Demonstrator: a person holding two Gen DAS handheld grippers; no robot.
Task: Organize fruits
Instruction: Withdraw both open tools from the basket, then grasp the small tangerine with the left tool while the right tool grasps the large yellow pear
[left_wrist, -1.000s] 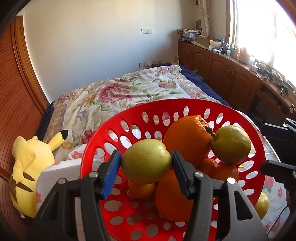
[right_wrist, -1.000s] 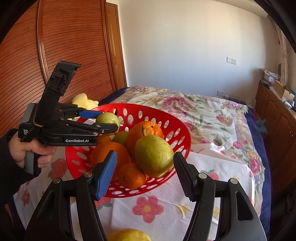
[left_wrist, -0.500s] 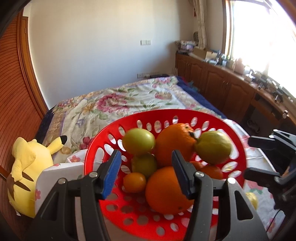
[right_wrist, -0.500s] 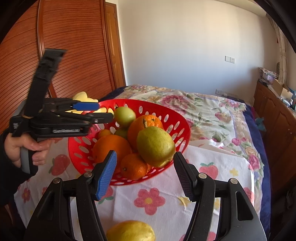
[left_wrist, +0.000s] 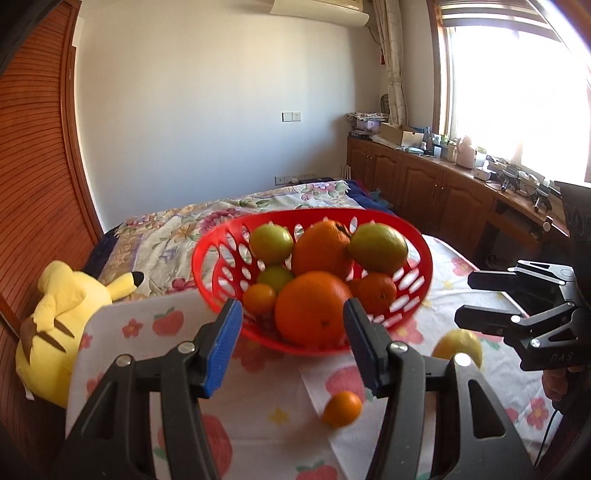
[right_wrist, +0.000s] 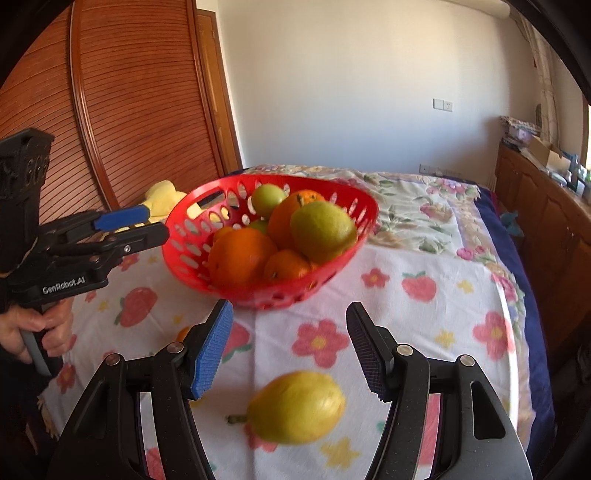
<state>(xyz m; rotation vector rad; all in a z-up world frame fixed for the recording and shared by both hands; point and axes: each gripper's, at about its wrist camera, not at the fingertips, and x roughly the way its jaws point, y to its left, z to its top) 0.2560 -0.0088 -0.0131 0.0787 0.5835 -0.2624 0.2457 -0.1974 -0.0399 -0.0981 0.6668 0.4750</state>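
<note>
The counter, draped in a strawberry-and-flower cloth, is seen carrying the red basket toward its far side. The basket is heaped: a large orange at the near front, another orange behind it, a green pear at the right, and a green fruit now left lying at the far left of the pile. That fruit was clamped in the left tongs a second ago; it has been released, and the tongs have been drawn back, half-spread and empty.

So one more piece is judged stowed. Two are left outside. A yellow-green pear lies on the cloth, near the right tongs, which are held partly spread above it with nothing gripped, closer than before. A small orange rests on the cloth in front of the basket, just beside the left tongs.
</note>
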